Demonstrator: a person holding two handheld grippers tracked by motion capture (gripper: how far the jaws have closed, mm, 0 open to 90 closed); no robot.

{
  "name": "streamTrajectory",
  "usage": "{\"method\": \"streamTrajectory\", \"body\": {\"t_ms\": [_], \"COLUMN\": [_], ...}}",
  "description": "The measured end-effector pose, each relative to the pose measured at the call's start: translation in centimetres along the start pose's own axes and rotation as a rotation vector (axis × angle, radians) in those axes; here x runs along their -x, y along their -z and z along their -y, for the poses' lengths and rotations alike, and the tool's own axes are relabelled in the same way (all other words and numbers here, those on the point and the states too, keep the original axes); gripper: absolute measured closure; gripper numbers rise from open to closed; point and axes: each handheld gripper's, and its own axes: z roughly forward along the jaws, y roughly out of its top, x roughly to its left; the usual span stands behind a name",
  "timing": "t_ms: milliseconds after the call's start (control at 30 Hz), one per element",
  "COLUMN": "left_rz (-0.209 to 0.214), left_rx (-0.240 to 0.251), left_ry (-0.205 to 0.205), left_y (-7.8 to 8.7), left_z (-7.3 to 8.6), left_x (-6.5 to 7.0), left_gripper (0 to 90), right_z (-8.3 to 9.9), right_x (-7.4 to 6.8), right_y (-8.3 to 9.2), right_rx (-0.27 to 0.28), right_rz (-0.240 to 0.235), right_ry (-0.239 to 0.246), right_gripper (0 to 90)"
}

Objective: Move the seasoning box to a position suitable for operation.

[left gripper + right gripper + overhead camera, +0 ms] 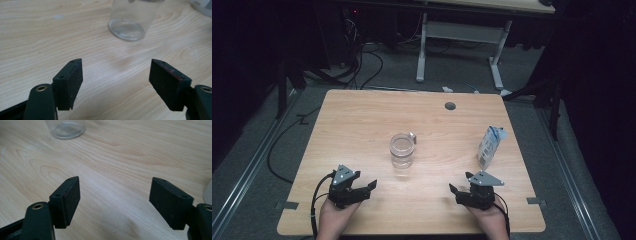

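A clear glass jar (402, 151) stands upright in the middle of the wooden table (362, 120), with a small metal clasp at its rim. A white and blue carton (490, 147) stands at the right. My left gripper (368, 189) rests near the front left edge, open, jaws wide with bare wood between them; the jar base (128, 27) lies ahead of it. My right gripper (456, 192) sits near the front right edge, open and holding nothing. From it the jar base (65, 128) appears at the upper left and the carton's edge (208, 192) at the right.
A round cable hole (450, 106) sits near the table's far edge. Beyond the table stand a white desk frame (459, 37) and cables on the grey floor. Dark curtains close both sides.
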Motion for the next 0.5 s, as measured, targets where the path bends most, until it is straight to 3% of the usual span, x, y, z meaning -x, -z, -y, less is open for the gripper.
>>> {"method": "streamTrajectory", "body": {"t_ms": [233,367,433,500], "left_rz": [-0.023,0.0,-0.019,-0.03], "left_rx": [0.02,0.016,0.042,0.034], "left_ry": [-0.001,0.013,-0.011,-0.033], "left_y": [-0.2,-0.5,-0.5,-0.8], "left_z": [-2.1,-3.4,-4.7,-5.6], "left_x": [0.5,0.6,0.9,1.1], "left_gripper": [33.6,34.5,37.9,39.5], "right_z": [0.2,0.0,0.0,0.1], "right_x": [0.2,-0.1,-0.2,-0.3], "right_y": [0.1,0.3,0.2,0.2], "right_rx": [-0.013,-0.001,-0.003,-0.008], "right_rz": [-0.004,-0.021,-0.028,-0.033], "right_ry": [0.001,0.008,0.011,0.018], "right_gripper": [27.4,27.9,28.0,28.1]}}
